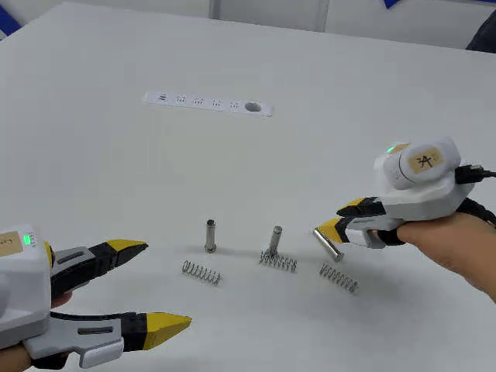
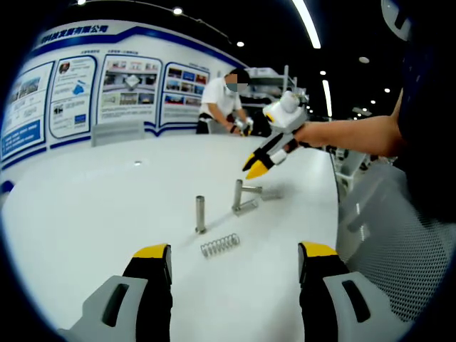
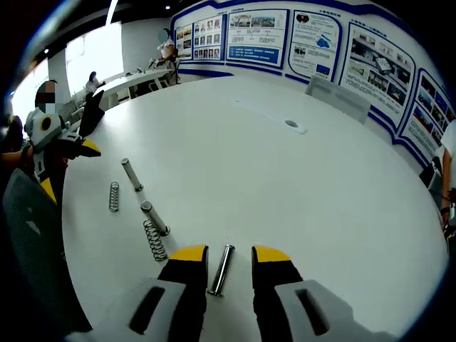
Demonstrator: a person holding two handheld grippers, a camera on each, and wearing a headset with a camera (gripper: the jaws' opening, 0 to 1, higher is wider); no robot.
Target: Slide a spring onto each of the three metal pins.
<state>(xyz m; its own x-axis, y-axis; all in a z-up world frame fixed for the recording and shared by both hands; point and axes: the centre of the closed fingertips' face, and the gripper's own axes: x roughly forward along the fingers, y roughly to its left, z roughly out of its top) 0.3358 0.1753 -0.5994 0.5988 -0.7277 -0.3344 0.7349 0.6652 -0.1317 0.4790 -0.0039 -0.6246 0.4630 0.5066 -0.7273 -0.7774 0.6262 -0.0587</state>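
- The right gripper (image 1: 337, 219) is released: in its own view the jaws stand apart, with a clear gap on each side of the third pin (image 3: 220, 269) between them.
- That pin lies flat on the table (image 1: 93, 170), apparently not lifted. Its long axis runs nearly along the jaws, so I judge a straight squeeze would catch it across its shaft.
- Just beside it, toward the person, lies the right spring (image 1: 339, 277), loose and on its side.
- Further left, the middle pin (image 1: 275, 240) stands upright with the middle spring (image 1: 277, 262) lying at its foot; I cannot tell whether they touch.
- Beyond it the left pin (image 1: 210, 235) also stands upright, and the left spring (image 1: 201, 272) lies near its base, apart from it.
- The left gripper (image 1: 155, 283) hangs wide open and holds nothing. It points at the left spring and is the nearer tool to that spring and the left pin.
- No spring is on any pin yet; all three lie bare on the table.
- A power strip (image 1: 208, 102) sits well back.
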